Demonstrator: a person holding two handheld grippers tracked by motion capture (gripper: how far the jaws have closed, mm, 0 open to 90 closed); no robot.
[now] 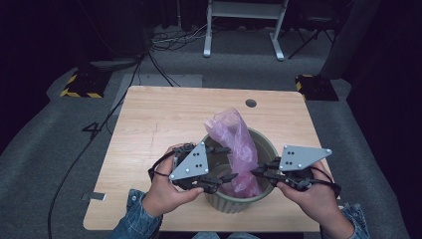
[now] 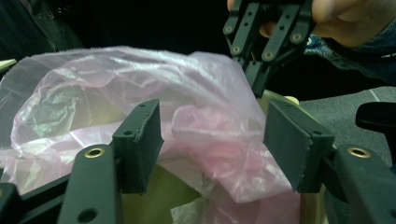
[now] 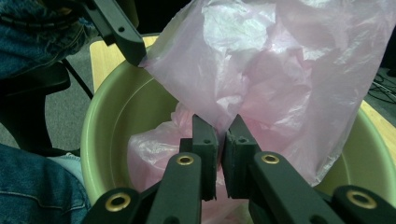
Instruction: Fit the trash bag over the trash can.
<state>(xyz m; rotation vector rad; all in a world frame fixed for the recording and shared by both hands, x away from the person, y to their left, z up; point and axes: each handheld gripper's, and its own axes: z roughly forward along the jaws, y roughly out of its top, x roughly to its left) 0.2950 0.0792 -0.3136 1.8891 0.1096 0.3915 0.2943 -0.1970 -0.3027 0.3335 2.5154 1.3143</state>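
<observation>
**Pink bag being fitted into the green bin**

Pink plastic bag (image 1: 235,147) stands half inside the round green bin (image 1: 266,144), which sits near the front edge of the wooden tabletop (image 1: 159,119). Part of the film is crumpled on the bottom of the bin and the rest rises in a loose peak above the far rim, so the bag is not yet spread as a liner.

The right claw (image 3: 218,140) is narrow, its two pads pressed almost together low inside the bin, and a fold of the film seems to be pinched between them; I judge that it holds the bag there so the film cannot slide while the other side is pulled. The left claw (image 2: 215,140) is wide, the pads well apart with the film bulging between them but not clamped. It looks ready to take the free edge and draw it over the rim nearest to the left hand (image 1: 164,186).

For moving there is good room. The tabletop is bare to the left of the bin and behind it, up to the small round hole (image 1: 251,103) near the far edge. In front the bin is close to the tabletop edge, and the person's sleeves (image 1: 134,214) are just there, so pulling toward the body has little space. Pulling hard sideways could tip the light bin.
</observation>
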